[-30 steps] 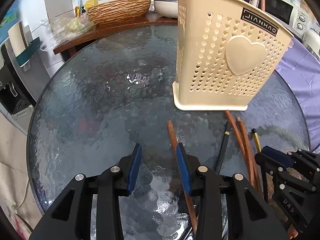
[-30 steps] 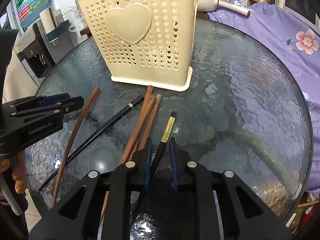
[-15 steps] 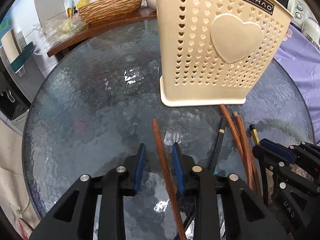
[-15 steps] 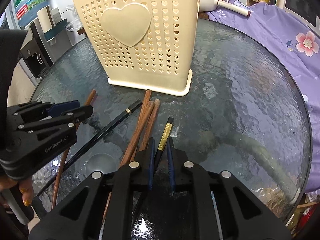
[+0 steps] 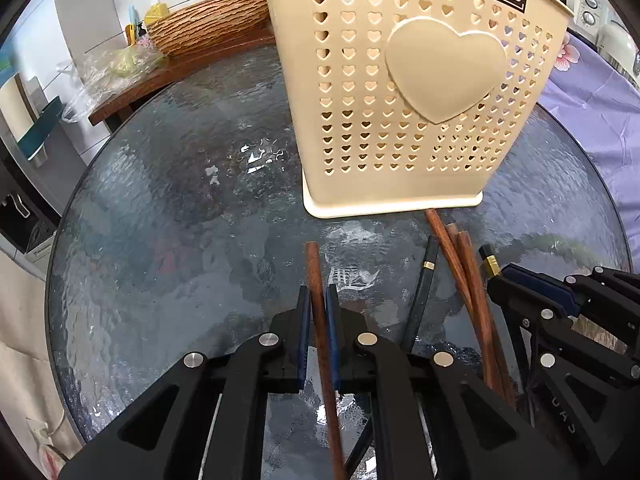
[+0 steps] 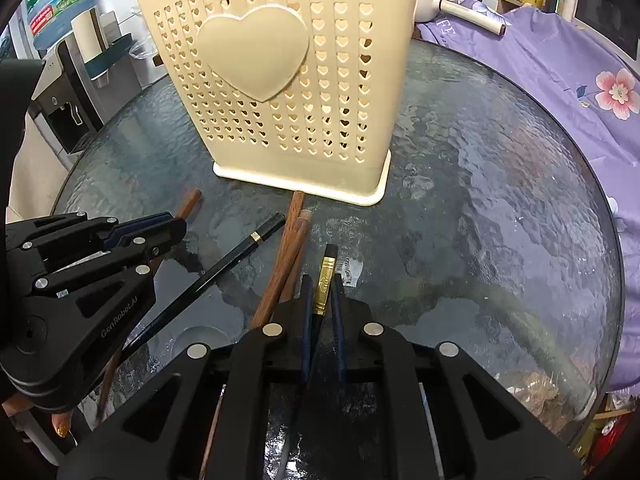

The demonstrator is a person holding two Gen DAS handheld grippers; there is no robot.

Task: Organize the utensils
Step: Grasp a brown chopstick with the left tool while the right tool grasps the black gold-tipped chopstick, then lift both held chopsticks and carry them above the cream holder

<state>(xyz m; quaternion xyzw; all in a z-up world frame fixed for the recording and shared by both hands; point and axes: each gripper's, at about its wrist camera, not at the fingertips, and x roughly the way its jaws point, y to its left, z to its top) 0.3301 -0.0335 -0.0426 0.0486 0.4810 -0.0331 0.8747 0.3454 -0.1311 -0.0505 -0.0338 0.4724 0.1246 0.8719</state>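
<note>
A cream perforated utensil basket (image 5: 400,120) with a raised heart stands upright on the round glass table (image 5: 180,220); it also shows in the right wrist view (image 6: 280,92). My left gripper (image 5: 318,300) is shut on a brown wooden chopstick (image 5: 314,268) lying on the glass. My right gripper (image 6: 322,280) is shut on a black chopstick with a gold band (image 6: 325,276). Another black chopstick (image 6: 224,268) and a few brown ones (image 6: 288,248) lie between the grippers, in front of the basket.
A wicker bowl (image 5: 208,24) and a plastic bag (image 5: 108,72) sit on a wooden counter behind the table. A purple floral cloth (image 6: 560,60) lies to the right. A water dispenser (image 6: 60,100) stands at the left.
My left gripper moved right over the brown chopstick and closed on it. My right gripper narrowed onto the gold-banded black chopstick. Both moved closer to the basket.
</note>
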